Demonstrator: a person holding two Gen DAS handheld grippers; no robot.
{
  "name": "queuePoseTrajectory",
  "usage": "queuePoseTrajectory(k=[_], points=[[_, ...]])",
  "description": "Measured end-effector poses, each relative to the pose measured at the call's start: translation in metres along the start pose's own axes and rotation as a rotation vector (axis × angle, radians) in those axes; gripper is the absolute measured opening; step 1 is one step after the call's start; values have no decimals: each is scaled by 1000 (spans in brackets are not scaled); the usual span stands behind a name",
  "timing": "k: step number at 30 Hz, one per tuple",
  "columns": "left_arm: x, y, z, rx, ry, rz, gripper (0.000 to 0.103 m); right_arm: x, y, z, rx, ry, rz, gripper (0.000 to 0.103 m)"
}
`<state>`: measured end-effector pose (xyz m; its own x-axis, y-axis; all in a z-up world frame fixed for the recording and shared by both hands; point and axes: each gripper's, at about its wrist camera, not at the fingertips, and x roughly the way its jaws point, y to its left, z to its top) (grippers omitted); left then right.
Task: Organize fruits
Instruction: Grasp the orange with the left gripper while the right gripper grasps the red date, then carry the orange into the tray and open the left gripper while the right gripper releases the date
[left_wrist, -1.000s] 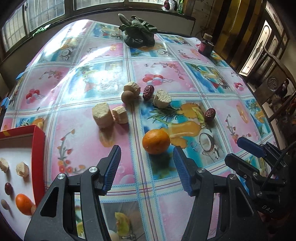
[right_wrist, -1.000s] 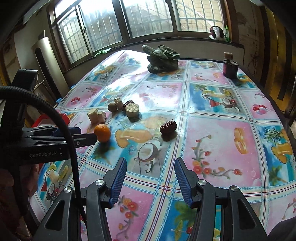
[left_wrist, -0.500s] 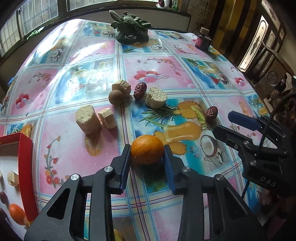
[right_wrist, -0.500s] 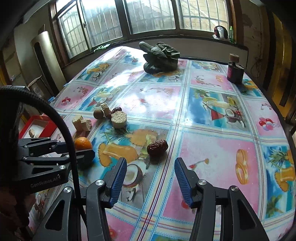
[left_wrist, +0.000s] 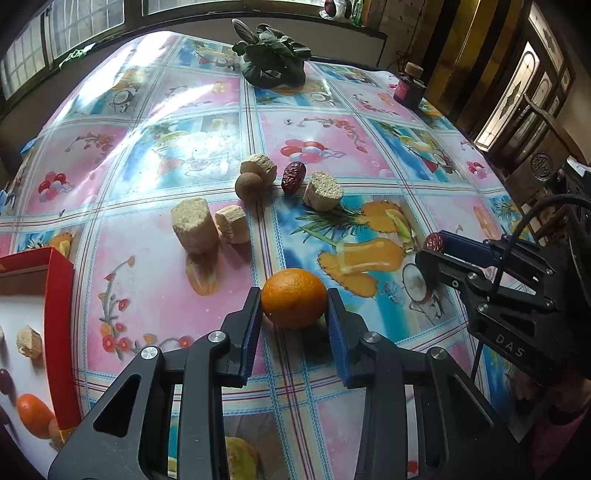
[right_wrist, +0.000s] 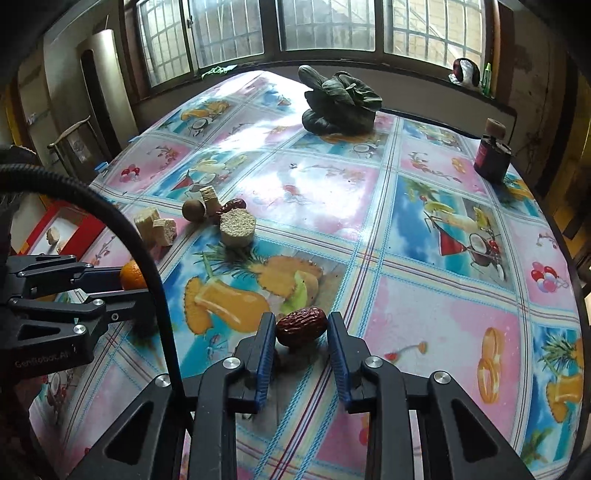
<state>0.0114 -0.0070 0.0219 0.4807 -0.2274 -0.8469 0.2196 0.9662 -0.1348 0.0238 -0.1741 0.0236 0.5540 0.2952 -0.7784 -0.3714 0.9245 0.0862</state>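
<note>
On the table (left_wrist: 155, 280), near its front edge, the left gripper (left_wrist: 293, 310) pinches an orange (left_wrist: 294, 297) between its blue pads; both pads touch the fruit, which sits on the cloth. The jaws closed on it a moment ago. To its right, the right gripper (right_wrist: 301, 332) has its jaws just closing around a red date (right_wrist: 301, 326); the left pad touches the date, and the right pad is just beside it, so I cannot tell if it presses. The date lies on the cloth next to a printed pineapple drink.

In the right wrist view the body of the left gripper shows the writing "GenRobot.AI". In the left wrist view the right gripper carries the letters "DAS".

Further back lie several pale cut pieces (left_wrist: 194, 225), a round brown fruit (left_wrist: 249, 187) and a second date (left_wrist: 294, 172), close together. At the left edge stands a red box (left_wrist: 59, 332) with an orange, a date and a pale piece inside. Far back are leafy greens (left_wrist: 271, 55) and a dark bottle (right_wrist: 491, 155); its label is too small to read.
</note>
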Motion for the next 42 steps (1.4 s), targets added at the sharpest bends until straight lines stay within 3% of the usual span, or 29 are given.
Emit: queuePoseTrajectory(k=[10, 19, 42], points=[[-34, 14, -20, -14, -35, 17, 33, -40, 44, -23, 66, -91, 91, 28], [-62, 32, -41, -23, -70, 75, 33, -52, 76, -29, 62, -104, 125, 28], [-124, 127, -90, -150, -133, 215, 33, -46, 192, -11, -127, -91, 254, 28]])
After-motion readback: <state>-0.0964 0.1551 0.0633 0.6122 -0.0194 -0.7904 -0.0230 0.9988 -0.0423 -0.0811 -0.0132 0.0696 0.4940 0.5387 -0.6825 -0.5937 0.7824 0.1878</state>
